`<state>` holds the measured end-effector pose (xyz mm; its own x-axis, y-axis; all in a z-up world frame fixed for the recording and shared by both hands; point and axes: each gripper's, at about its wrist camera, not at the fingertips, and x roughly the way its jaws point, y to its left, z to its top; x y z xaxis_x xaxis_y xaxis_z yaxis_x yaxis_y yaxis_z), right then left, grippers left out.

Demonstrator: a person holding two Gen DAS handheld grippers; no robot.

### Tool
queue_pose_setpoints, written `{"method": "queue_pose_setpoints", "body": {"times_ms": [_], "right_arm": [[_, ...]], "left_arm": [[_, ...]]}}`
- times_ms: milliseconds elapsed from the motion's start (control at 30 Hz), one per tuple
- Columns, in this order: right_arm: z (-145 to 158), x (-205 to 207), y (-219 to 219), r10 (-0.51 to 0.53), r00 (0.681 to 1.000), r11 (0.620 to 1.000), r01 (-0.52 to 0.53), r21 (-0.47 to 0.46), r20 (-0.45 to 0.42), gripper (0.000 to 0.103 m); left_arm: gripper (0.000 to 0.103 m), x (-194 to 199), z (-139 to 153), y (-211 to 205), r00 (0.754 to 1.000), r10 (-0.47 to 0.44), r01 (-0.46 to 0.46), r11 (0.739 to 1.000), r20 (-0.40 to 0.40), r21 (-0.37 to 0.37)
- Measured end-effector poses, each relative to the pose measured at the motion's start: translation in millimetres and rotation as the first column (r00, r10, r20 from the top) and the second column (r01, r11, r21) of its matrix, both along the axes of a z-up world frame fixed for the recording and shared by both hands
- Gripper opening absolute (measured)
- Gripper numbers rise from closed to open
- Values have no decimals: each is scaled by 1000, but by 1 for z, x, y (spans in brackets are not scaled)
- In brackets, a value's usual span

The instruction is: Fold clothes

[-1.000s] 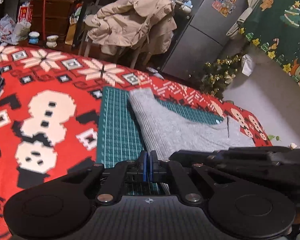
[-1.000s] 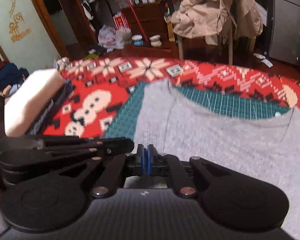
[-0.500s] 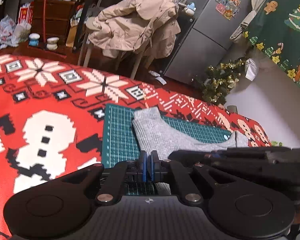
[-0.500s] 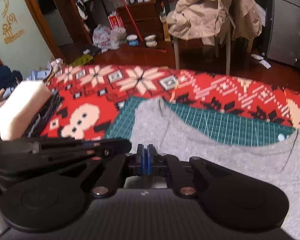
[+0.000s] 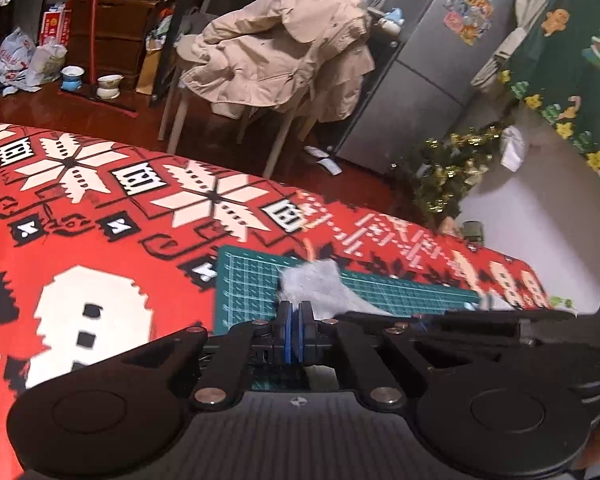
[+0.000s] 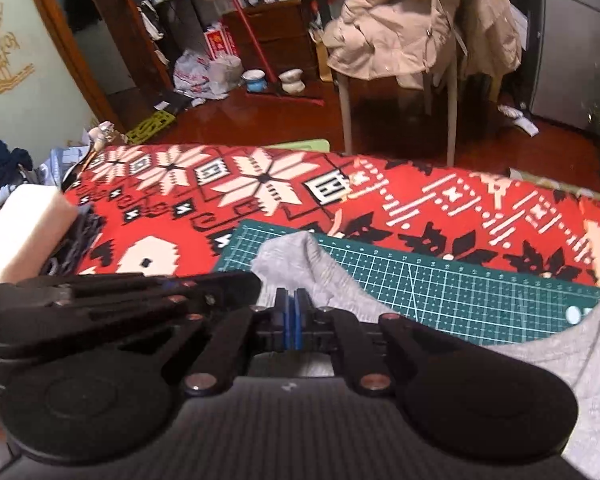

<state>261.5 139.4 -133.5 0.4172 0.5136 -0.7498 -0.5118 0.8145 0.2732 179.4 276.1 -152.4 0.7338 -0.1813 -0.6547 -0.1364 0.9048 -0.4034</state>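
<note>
A red patterned cloth (image 6: 440, 200) with white snowflakes and black figures is covering the supporting surface. A green cutting mat (image 6: 440, 280) is lying flat on the cloth, toward the near side. A grey garment (image 6: 308, 268) is resting on the mat, partly overlapping it. At the far left, a white block (image 6: 24, 228) is sitting on a dark stack.

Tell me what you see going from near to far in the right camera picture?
Tool → grey garment → green mat → red cloth → chair with coat.
</note>
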Motion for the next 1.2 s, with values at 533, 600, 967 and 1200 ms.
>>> {"method": "queue_pose_setpoints", "body": {"times_ms": [533,600,967,1200], "right_arm": [[16,-90,-48,49,999,999,-49,4,8,2],[11,-107,-55,50,999,999,-51,-3,-5,2],[2,-171,-76,68,998,997,-68,-21,-1,3],[0,-196,-88,55,998,998,-55,-15,-1,3]], "left_arm": [[2,-89,17,-32,993,-115,118,986,26,-120],[2,-100,11,-39,993,-122,122,985,7,-126],[2,-156,-5,-70,984,-167,160,981,-54,-112],[2,-174,3,-81,989,-142,141,990,-47,-28]]}}
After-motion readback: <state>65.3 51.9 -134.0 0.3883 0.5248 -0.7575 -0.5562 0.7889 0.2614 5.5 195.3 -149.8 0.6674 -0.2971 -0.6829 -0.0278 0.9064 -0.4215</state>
